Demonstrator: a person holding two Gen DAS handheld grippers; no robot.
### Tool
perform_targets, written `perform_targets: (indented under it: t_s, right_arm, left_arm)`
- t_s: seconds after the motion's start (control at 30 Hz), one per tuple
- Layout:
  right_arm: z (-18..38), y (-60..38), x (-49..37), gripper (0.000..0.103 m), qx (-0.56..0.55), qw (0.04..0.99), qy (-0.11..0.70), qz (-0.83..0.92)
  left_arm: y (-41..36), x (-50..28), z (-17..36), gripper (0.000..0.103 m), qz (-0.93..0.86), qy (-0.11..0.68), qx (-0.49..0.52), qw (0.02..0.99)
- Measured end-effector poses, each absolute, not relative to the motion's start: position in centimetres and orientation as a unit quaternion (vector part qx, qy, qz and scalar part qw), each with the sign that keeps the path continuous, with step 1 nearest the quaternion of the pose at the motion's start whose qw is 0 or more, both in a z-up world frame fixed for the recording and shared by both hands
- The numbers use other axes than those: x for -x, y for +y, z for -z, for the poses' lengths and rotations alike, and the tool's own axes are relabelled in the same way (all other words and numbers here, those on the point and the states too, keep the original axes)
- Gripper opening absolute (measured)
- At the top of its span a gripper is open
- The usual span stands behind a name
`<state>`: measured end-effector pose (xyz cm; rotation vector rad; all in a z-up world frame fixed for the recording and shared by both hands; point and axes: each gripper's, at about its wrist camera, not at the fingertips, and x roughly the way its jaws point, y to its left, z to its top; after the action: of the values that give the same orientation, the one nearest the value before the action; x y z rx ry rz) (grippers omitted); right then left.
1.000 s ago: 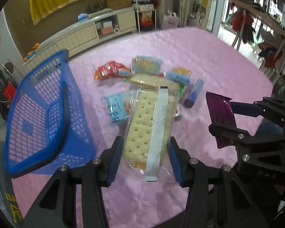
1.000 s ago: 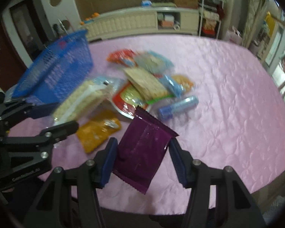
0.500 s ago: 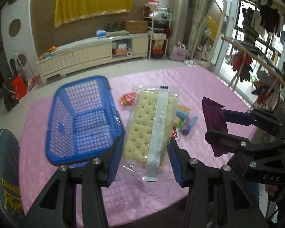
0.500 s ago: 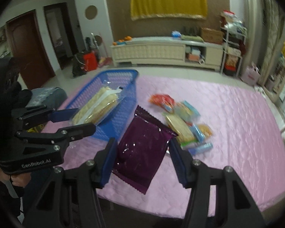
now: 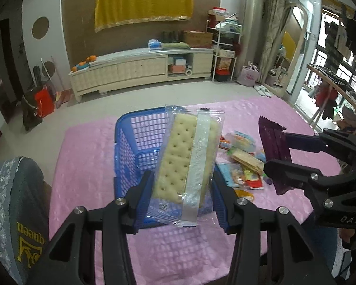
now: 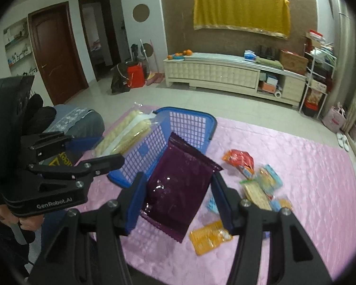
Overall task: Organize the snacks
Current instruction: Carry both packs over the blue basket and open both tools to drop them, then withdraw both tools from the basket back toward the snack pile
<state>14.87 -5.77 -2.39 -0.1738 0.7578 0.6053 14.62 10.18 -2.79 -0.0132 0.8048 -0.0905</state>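
Observation:
My left gripper point(image 5: 182, 197) is shut on a clear pack of pale crackers point(image 5: 189, 159), held in the air above the blue plastic basket point(image 5: 140, 147). In the right wrist view the same cracker pack point(image 6: 125, 135) hangs over the basket's point(image 6: 192, 128) left rim. My right gripper point(image 6: 178, 201) is shut on a dark purple snack packet point(image 6: 178, 185), raised beside the basket's near right side. From the left wrist view that purple packet point(image 5: 273, 147) shows edge-on at the right. Several loose snacks point(image 6: 256, 185) lie on the pink cloth.
The pink quilted tablecloth point(image 6: 308, 166) covers the table. An orange packet point(image 6: 210, 236) lies near the front edge. A person's sleeve point(image 5: 14, 213) is at the left. Beyond the table are a cream cabinet point(image 5: 140, 71) and a shelf rack point(image 5: 223, 54).
Both grippers have risen and swung left with their packets, from over the snack pile to above and beside the blue basket. Their grips look unchanged.

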Motion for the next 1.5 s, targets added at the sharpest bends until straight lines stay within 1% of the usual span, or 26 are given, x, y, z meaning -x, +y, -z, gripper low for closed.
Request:
perform_targets:
  t_s: [0.27,0.5,0.7,0.93,1.0,1.07,1.17,1.33,1.4,1.43,1.47,1.5]
  right_arm:
    - [5.0,-2.8,-19.6,0.06,0.09,0.863,0.391,-0.307]
    - [7.5,-0.4,-24.2,0.06,0.096,0.842,0.426,-0.316]
    - [9.2,1.1,-27.5,0.06,0.126,0.833,0.438,-0.315]
    - [9.6,2.1,-28.9,0.061,0.152,0.827,0.435,-0.321]
    - [9.3,2.4,-29.1,0.066,0.165,0.83,0.425,-0.32]
    - [9.2,2.6,-29.5,0.069,0.169,0.823,0.431,-0.329]
    - [8.9,2.5,-29.7,0.075,0.169,0.821,0.433,-0.331]
    - [6.8,0.8,-28.7,0.076,0.135,0.84,0.411,-0.327]
    - [5.5,0.1,-27.3,0.076,0.138,0.852,0.387,-0.325]
    - [4.9,0.1,-26.7,0.076,0.146,0.858,0.374,-0.319]
    - [4.3,-0.2,-26.0,0.076,0.154,0.864,0.363,-0.313]
    - [3.7,-0.5,-25.3,0.076,0.16,0.868,0.355,-0.31]
  left_arm:
    - [13.9,-19.7,5.5,0.045,0.033,0.414,0.036,0.909]
    - [16.7,-25.1,8.3,0.045,0.024,0.463,0.068,0.884]
    - [17.0,-27.6,9.8,0.045,0.046,0.477,0.066,0.875]
    - [16.7,-29.1,10.7,0.045,0.054,0.492,0.066,0.866]
    - [16.7,-29.0,10.9,0.05,0.06,0.49,0.064,0.867]
    - [16.7,-28.5,10.7,0.053,0.054,0.482,0.053,0.873]
    - [16.8,-27.8,10.0,0.064,0.044,0.473,0.051,0.879]
    - [16.8,-25.5,7.8,0.064,0.041,0.449,0.056,0.891]
    - [16.5,-23.7,6.5,0.065,0.04,0.433,0.052,0.899]
    - [16.1,-22.7,5.5,0.068,0.038,0.421,0.046,0.905]
    - [15.9,-22.0,4.9,0.073,0.036,0.413,0.042,0.909]
    - [15.6,-21.2,4.2,0.075,0.037,0.401,0.037,0.915]
